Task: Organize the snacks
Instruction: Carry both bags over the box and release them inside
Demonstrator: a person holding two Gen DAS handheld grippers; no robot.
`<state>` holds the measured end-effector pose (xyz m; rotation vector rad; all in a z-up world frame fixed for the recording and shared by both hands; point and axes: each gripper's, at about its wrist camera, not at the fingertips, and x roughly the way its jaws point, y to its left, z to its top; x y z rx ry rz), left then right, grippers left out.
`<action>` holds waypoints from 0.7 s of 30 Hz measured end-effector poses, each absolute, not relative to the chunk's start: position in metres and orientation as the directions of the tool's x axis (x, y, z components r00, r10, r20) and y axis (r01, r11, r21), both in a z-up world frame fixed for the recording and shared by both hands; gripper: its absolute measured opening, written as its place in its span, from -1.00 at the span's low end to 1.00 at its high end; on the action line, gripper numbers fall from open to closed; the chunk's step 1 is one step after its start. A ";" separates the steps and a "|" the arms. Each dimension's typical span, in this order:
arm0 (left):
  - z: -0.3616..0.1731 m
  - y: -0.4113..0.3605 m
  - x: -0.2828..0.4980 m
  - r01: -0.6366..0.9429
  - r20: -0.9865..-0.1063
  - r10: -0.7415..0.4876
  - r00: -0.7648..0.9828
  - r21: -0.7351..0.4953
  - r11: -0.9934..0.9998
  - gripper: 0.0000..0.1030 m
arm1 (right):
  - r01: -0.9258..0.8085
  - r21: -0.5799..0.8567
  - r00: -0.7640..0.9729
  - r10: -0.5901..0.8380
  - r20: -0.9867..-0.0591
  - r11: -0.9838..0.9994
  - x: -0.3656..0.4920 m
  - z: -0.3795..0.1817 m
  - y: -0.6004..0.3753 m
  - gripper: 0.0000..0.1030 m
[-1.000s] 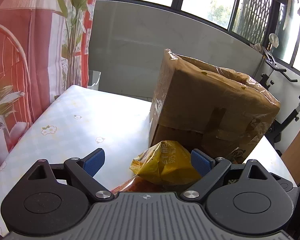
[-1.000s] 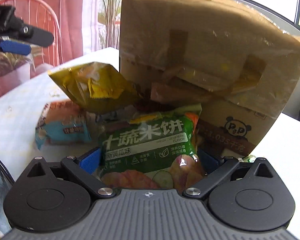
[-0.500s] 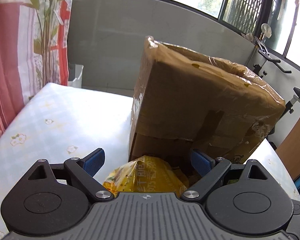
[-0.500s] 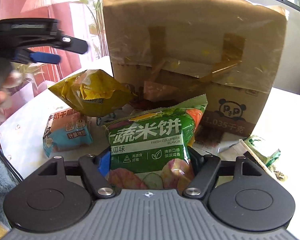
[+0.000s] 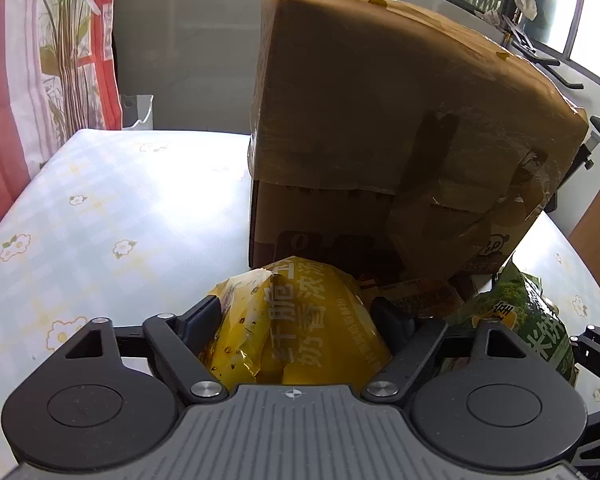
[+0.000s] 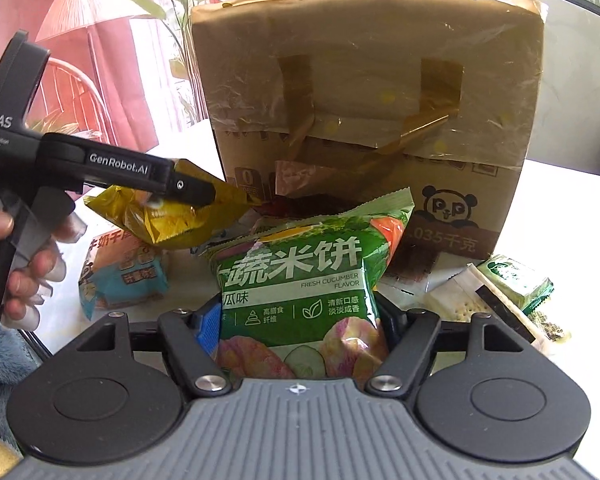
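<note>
my left gripper (image 5: 296, 312) has just pinched shut on the yellow bag (image 5: 300, 332), and my right gripper (image 6: 300, 316) pinches the green bag (image 6: 304, 280), both held before the cardboard box (image 6: 364, 120), ready for sorting.

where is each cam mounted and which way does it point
Left wrist: rides the left gripper, facing the cardboard box; its fingers clamp the yellow snack bag.
Right wrist: rides the right gripper, facing the box front; fingers clamp the green rice cracker bag; the person's left hand shows.
Shared: box, both bags.
</note>
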<state>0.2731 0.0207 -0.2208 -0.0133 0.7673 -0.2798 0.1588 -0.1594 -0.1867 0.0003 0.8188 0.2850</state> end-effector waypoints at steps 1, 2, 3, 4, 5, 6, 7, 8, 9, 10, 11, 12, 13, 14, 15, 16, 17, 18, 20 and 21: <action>-0.220 0.022 0.271 0.249 -0.678 -0.258 0.688 -0.113 0.962 0.48 | -0.249 0.113 0.647 0.253 -0.719 0.962 0.159 -0.187 -0.160 0.43; -0.218 0.023 0.269 0.249 -0.673 -0.263 0.691 -0.120 0.961 0.46 | -0.246 0.119 0.648 0.255 -0.718 0.962 0.158 -0.187 -0.160 0.43; -0.214 0.025 0.264 0.246 -0.666 -0.268 0.696 -0.130 0.961 0.46 | -0.242 0.124 0.649 0.256 -0.717 0.962 0.158 -0.186 -0.161 0.43; -0.210 0.028 0.261 0.244 -0.658 -0.271 0.702 -0.136 0.960 0.46 | -0.238 0.128 0.650 0.256 -0.715 0.963 0.157 -0.185 -0.162 0.42; -0.207 0.030 0.257 0.244 -0.649 -0.275 0.709 -0.139 0.960 0.46 | -0.234 0.129 0.654 0.254 -0.713 0.964 0.156 -0.184 -0.162 0.42; -0.201 0.033 0.254 0.246 -0.638 -0.278 0.718 -0.141 0.959 0.46 | -0.232 0.128 0.660 0.253 -0.708 0.964 0.154 -0.181 -0.164 0.42; -0.197 0.035 0.251 0.249 -0.630 -0.282 0.723 -0.144 0.958 0.46 | -0.231 0.125 0.667 0.251 -0.702 0.965 0.152 -0.179 -0.166 0.42; -0.192 0.037 0.247 0.250 -0.622 -0.287 0.729 -0.148 0.957 0.46 | -0.229 0.121 0.675 0.248 -0.695 0.966 0.149 -0.176 -0.167 0.42; -0.187 0.040 0.243 0.252 -0.612 -0.290 0.735 -0.151 0.956 0.46 | -0.226 0.117 0.683 0.243 -0.688 0.967 0.146 -0.173 -0.169 0.41; -0.183 0.041 0.240 0.252 -0.605 -0.291 0.741 -0.152 0.956 0.46 | -0.221 0.116 0.691 0.239 -0.682 0.968 0.144 -0.170 -0.171 0.41; -0.176 0.042 0.237 0.250 -0.594 -0.288 0.751 -0.149 0.957 0.46 | -0.216 0.120 0.700 0.239 -0.673 0.969 0.141 -0.166 -0.174 0.41; -0.172 0.043 0.234 0.251 -0.581 -0.287 0.761 -0.144 0.957 0.46 | -0.212 0.126 0.707 0.241 -0.664 0.969 0.138 -0.162 -0.177 0.41; -0.167 0.044 0.232 0.253 -0.571 -0.286 0.770 -0.139 0.957 0.46 | -0.210 0.131 0.714 0.244 -0.656 0.969 0.136 -0.159 -0.180 0.41; -0.163 0.044 0.230 0.255 -0.560 -0.286 0.777 -0.136 0.957 0.46 | -0.208 0.133 0.722 0.244 -0.648 0.969 0.134 -0.154 -0.182 0.41; -0.157 0.043 0.230 0.257 -0.548 -0.289 0.785 -0.137 0.957 0.46 | -0.205 0.133 0.730 0.242 -0.639 0.970 0.132 -0.149 -0.185 0.41; -0.153 0.044 0.229 0.258 -0.538 -0.293 0.791 -0.141 0.956 0.46 | -0.201 0.134 0.740 0.240 -0.628 0.970 0.131 -0.143 -0.188 0.41; -0.147 0.044 0.229 0.261 -0.523 -0.300 0.798 -0.149 0.954 0.46 | -0.199 0.136 0.751 0.240 -0.615 0.971 0.130 -0.136 -0.191 0.41; -0.142 0.044 0.228 0.264 -0.509 -0.306 0.804 -0.154 0.952 0.46 | -0.197 0.139 0.763 0.241 -0.600 0.970 0.129 -0.129 -0.194 0.41; -0.132 0.041 0.229 0.270 -0.484 -0.312 0.817 -0.156 0.950 0.47 | -0.193 0.141 0.789 0.239 -0.566 0.971 0.128 -0.114 -0.200 0.41; -0.126 0.038 0.228 0.275 -0.468 -0.315 0.826 -0.152 0.949 0.47 | -0.191 0.147 0.802 0.241 -0.547 0.970 0.128 -0.106 -0.202 0.41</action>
